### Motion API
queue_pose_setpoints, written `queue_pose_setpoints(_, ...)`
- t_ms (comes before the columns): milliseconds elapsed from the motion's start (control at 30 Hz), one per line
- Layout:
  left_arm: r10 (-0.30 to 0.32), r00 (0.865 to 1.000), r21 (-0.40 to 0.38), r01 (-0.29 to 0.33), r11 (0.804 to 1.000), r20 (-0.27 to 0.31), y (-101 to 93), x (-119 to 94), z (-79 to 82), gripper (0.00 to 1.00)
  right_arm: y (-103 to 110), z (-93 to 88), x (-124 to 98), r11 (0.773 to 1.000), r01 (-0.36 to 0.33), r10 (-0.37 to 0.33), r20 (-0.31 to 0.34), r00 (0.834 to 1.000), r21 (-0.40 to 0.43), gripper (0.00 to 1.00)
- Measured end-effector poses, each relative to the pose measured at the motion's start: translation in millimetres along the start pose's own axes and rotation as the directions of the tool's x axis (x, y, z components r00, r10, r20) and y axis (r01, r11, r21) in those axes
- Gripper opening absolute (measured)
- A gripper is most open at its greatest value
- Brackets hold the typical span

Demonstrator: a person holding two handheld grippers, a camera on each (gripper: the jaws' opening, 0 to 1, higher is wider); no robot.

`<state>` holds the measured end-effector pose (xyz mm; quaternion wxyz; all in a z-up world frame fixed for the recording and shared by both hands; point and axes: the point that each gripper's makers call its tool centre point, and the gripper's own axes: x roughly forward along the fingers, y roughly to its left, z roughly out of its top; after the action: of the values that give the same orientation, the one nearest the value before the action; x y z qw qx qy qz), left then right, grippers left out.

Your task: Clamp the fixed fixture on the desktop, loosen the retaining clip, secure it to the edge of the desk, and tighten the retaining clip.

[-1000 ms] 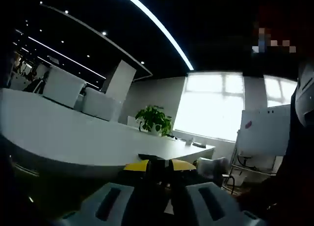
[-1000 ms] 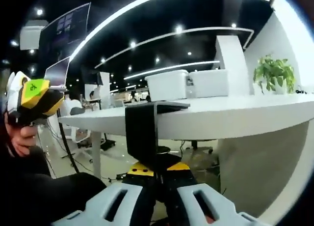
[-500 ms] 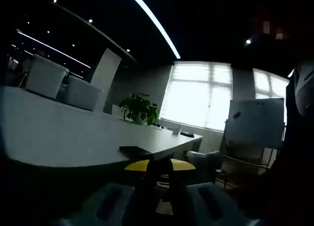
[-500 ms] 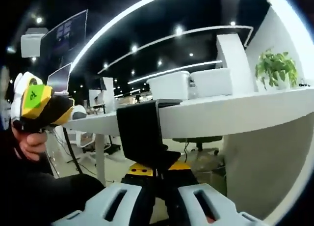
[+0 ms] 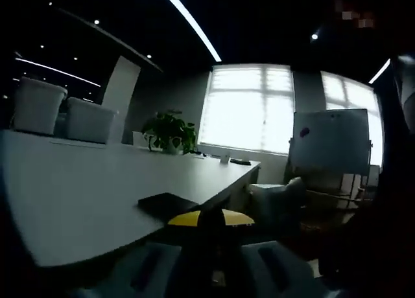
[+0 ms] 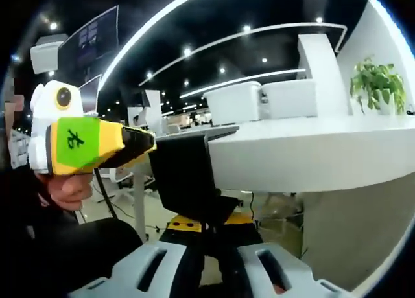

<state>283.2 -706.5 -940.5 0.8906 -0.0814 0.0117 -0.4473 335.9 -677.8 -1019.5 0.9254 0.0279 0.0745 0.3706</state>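
office | long white table (image 5: pixel 78 201) | whiteboard (image 5: pixel 329 141) beyond table's far end | potted plant (image 5: pixel 170 131) on table | ceiling light strips (image 6: pixel 149 32)

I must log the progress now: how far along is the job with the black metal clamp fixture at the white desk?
Apparently done: the black metal clamp fixture hooks over the white desk's edge, with its top plate on the surface. In hand: the right gripper grips its lower part, and the yellow-green left gripper points at it from beside. Left: tightening the retaining clip, which I cannot make out.

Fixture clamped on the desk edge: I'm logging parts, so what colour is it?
Black; the flat-plated clamp fixture shows best in the right gripper view.
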Motion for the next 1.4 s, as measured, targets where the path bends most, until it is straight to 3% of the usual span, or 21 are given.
queue_pose_setpoints(400,0.032,0.999,0.024,-0.032,0.999,-0.01,11.1,1.8,-3.5,0.01,-1.4,-0.2,0.6,1.0,0.007,-0.008,0.026,1.0,0.012,0.07)
queue_pose_setpoints(567,0.033,0.999,0.033,-0.033,0.999,0.005,11.1,1.3,0.8,0.01,-7.0,-3.6,-6.2,0.998,0.056,-0.056,0.042,0.998,0.008,0.14)
queue_pose_setpoints(600,0.03,1.0,0.035,-0.03,0.999,0.007,11.2,1.5,0.1,0.01,-10.8,-3.6,-9.7,0.996,0.093,-0.094,0.056,0.994,0.019,0.17)
queue_pose_setpoints(667,0.025,1.0,0.047,-0.025,0.999,0.004,11.7,1.4,-0.2,0.01,-16.0,-6.4,-18.2,0.985,0.173,-0.173,0.075,0.982,0.01,0.23)
queue_pose_setpoints(767,0.016,1.0,0.052,-0.016,0.999,-0.001,11.8,1.1,-0.3,0.01,-14.9,-17.9,-33.3,0.951,0.308,-0.31,0.089,0.947,0.032,0.35)
queue_pose_setpoints(833,0.014,1.0,0.05,-0.014,0.999,0.001,12.2,1.4,0.3,0.01,-5.0,-20.0,-35.8,0.934,0.357,-0.357,0.109,0.928,0.026,0.38)
queue_pose_setpoints(867,0.013,1.0,0.046,-0.013,0.999,-0.001,12.4,1.7,0.6,0.01,0.0,-15.8,-34.5,0.927,0.372,-0.374,0.154,0.914,0.043,0.38)
queue_pose_setpoints(900,0.012,1.0,0.04,-0.012,0.999,-0.001,12.7,1.7,0.7,0.01,4.8,-14.5,-29.4,0.925,0.379,-0.372,0.179,0.911,-0.006,0.41)
queue_pose_setpoints(967,0.008,1.0,0.037,-0.008,0.999,-0.001,10.6,2.1,1.1,0.01,13.5,-26.6,-16.4,0.916,0.38,-0.364,0.129,0.922,-0.13,0.49)
queue_pose_setpoints(1033,0.003,1.0,0.039,-0.003,0.999,-0.003,10.2,1.9,1.2,0.01,1.4,-32.9,-15.0,0.885,0.456,-0.448,0.099,0.889,-0.096,0.57)
queue_pose_setpoints(1100,0.001,1.0,0.036,-0.001,0.999,-0.005,10.6,1.9,1.3,0.01,-3.1,-29.0,-10.2,0.877,0.476,-0.467,0.122,0.876,-0.063,0.58)
queue_pose_setpoints(1133,0.001,1.0,0.033,-0.001,0.999,-0.005,10.8,1.8,1.3,0.01,-6.3,-29.2,-5.9,0.861,0.499,-0.487,0.122,0.865,-0.097,0.58)
queue_pose_setpoints(1267,-0.008,1.0,0.04,0.008,0.999,-0.006,11.8,1.5,1.6,0.01,-9.7,-33.1,9.9,0.835,0.534,-0.519,0.13,0.845,-0.133,0.58)
queue_pose_setpoints(1400,-0.012,1.0,0.043,0.012,0.999,-0.002,12.1,1.6,2.6,0.01,-19.5,-36.9,12.3,0.821,0.564,-0.554,0.114,0.825,-0.091,0.54)
